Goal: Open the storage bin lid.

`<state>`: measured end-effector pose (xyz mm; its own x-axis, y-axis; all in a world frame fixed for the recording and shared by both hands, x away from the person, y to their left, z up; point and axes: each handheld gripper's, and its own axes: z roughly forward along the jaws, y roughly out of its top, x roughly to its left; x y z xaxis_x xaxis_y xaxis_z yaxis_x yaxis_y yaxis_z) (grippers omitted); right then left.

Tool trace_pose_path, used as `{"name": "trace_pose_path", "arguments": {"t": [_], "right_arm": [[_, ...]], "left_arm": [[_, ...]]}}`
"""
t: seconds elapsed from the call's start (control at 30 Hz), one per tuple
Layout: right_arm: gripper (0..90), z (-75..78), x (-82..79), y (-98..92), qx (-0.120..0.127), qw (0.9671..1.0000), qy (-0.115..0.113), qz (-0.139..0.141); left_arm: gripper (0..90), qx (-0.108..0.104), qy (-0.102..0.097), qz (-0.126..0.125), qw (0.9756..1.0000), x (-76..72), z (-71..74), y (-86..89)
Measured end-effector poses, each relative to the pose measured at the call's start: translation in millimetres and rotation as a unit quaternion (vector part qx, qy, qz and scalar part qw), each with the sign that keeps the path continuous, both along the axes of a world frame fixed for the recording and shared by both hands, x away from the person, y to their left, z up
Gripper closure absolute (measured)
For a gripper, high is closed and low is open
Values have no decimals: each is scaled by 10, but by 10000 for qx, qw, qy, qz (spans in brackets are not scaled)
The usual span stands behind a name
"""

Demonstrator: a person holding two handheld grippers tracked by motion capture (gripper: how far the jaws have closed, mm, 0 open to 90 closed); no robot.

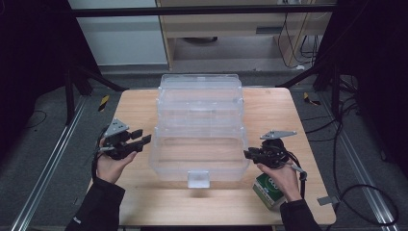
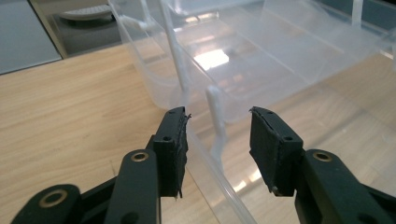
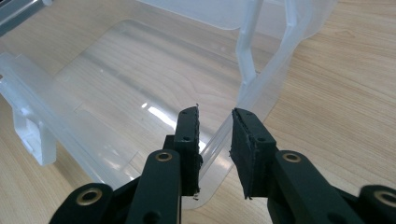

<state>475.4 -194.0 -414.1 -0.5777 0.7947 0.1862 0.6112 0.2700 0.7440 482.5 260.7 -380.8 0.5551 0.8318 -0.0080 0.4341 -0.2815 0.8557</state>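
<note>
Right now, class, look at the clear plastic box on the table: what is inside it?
The clear plastic box holds nothing visible; through its clear bottom the wooden table shows. Stepped tiers rise behind it. The green carton stands outside, partly covered by the person's right hand.

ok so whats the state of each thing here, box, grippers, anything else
clear tiered box: folded open, trays stepped back, nothing visible inside
left gripper: jaws open, straddling the box's left rim, pads not pressing it
right gripper: jaws straddle the box's right rim with a narrow gap; whether the pads press it is unclear
green carton: on the table beside the right hand, closed as far as visible
</note>
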Motion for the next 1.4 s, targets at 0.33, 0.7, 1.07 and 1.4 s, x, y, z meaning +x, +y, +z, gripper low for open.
{"name": "trace_pose_path", "arguments": {"t": [0.33, 0.7, 1.07, 1.4], "right_arm": [[720, -1, -11, 17, -53, 10000, -78, -15], [718, 2, -9, 21, -89, 9999, -77, -4], [720, 0, 1, 10, -79, 9999, -76, -45], [612, 139, -43, -61, -72, 9995, -299, -41]], "left_arm": [[622, 346, 387, -81, 9986, -49, -190, -115], [713, 269, 762, 2, 9967, -72, -326, -106], [719, 313, 685, -16, 9972, -93, -325, -124], [533, 61, 118, 223, 9997, -135, -137, 155]]}}
